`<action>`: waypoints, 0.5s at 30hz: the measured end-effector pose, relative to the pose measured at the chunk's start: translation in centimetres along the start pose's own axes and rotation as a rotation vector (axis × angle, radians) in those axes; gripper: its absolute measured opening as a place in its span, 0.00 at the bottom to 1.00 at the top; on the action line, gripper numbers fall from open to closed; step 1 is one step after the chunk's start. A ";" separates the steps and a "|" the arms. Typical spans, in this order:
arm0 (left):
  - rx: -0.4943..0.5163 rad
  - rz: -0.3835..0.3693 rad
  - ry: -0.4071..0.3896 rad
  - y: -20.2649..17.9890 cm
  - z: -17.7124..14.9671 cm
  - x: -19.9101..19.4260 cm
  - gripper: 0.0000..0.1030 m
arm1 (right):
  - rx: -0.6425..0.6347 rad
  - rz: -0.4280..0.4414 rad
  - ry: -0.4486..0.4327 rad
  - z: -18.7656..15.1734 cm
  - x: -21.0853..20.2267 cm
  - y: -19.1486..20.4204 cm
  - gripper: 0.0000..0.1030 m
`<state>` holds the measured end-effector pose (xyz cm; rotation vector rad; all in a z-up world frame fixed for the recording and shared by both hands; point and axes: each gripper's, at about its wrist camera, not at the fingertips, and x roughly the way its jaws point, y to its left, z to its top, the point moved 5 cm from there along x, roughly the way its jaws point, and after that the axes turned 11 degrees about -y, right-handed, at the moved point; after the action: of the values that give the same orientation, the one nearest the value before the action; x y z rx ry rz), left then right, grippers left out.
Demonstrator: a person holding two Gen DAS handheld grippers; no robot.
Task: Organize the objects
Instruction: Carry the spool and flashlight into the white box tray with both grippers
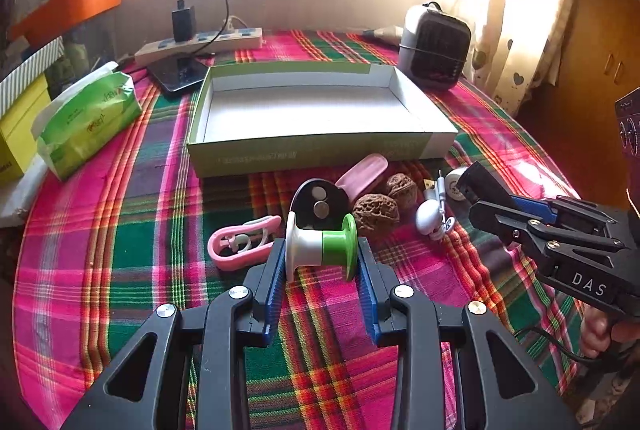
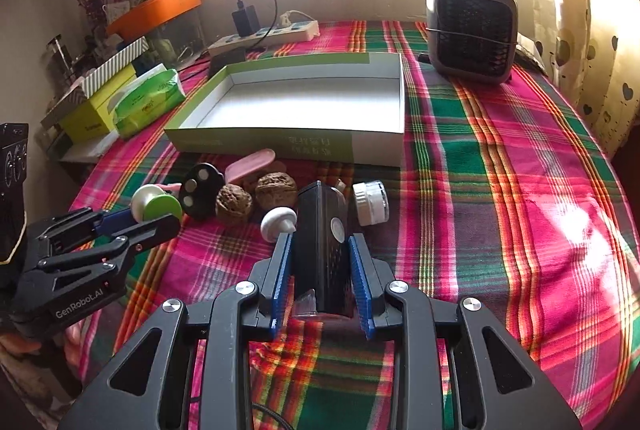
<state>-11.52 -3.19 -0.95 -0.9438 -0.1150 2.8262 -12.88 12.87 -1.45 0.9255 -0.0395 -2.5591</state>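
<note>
Left claw (image 1: 322, 262) gripped the green-and-white spool (image 1: 320, 246) at lower centre; right claw (image 2: 322, 270) clamped the black device (image 2: 320, 230). Best lifted clear, then lowered into the empty box (image 1: 312, 150) above, I reckoned.

1. "DAS" in white letters stands on the right gripper (image 1: 486, 196), at the right edge of the left wrist view.
2. "GenRobot.AI" stands on the left gripper (image 2: 160, 214), lower left of the right wrist view.
3. Print on the box (image 2: 384, 150) front wall, mid-frame, and on the green pack (image 1: 86, 118) at left is too small to read.
</note>
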 end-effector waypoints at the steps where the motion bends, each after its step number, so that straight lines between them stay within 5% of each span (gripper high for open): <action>1: -0.004 -0.002 -0.004 0.0 0.3 0.0 0.30 | -0.001 0.004 -0.005 0.3 0.0 0.1 0.29; 15: -0.018 -0.015 -0.022 1.1 4.8 2.4 0.30 | 0.008 0.035 -0.042 4.8 1.5 0.4 0.29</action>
<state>-16.45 -3.94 1.36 -0.9122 -0.1500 2.8267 -16.70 11.32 1.40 0.8663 -0.0767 -2.5481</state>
